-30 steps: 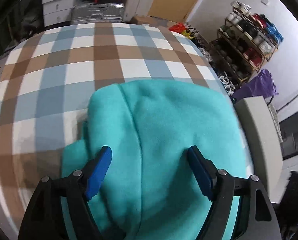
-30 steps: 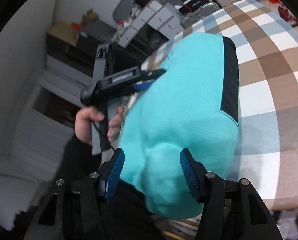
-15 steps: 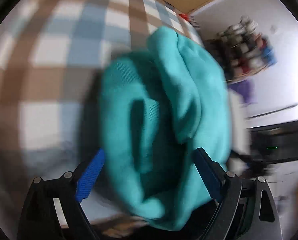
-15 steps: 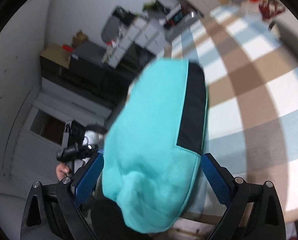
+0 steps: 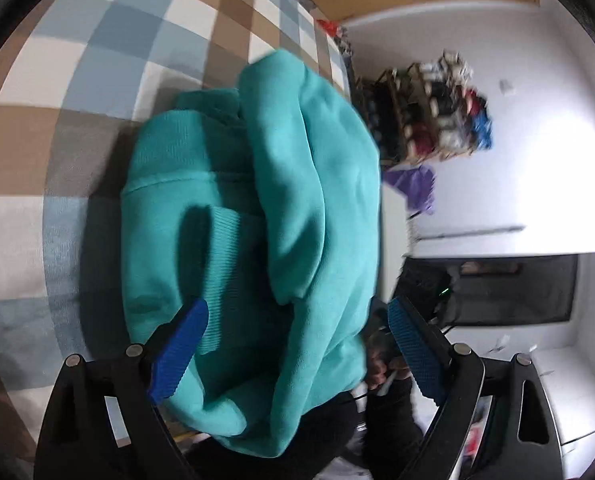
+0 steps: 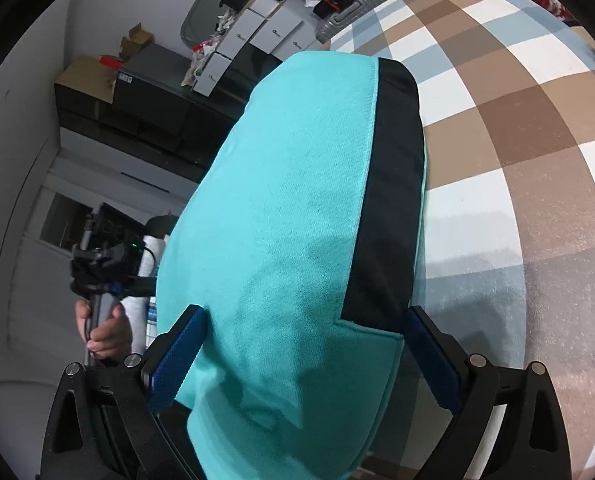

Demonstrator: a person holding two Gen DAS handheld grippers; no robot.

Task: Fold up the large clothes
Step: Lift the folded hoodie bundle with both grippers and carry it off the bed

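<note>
1. My left gripper (image 5: pixel 297 354) stands wide, its jaws having just been opening, the teal sweater (image 5: pixel 253 216) lying loose between the blue pads (image 5: pixel 179 350).
2. My right gripper (image 6: pixel 303 360) has also just been opening; its jaws flank the sweater's folded end without pressing.
3. The sweater, with a black panel (image 6: pixel 393 200), sits bundled at the edge of the checked desk (image 6: pixel 517 140).
4. My left hand (image 6: pixel 103 330) shows beyond the bundle.
</note>
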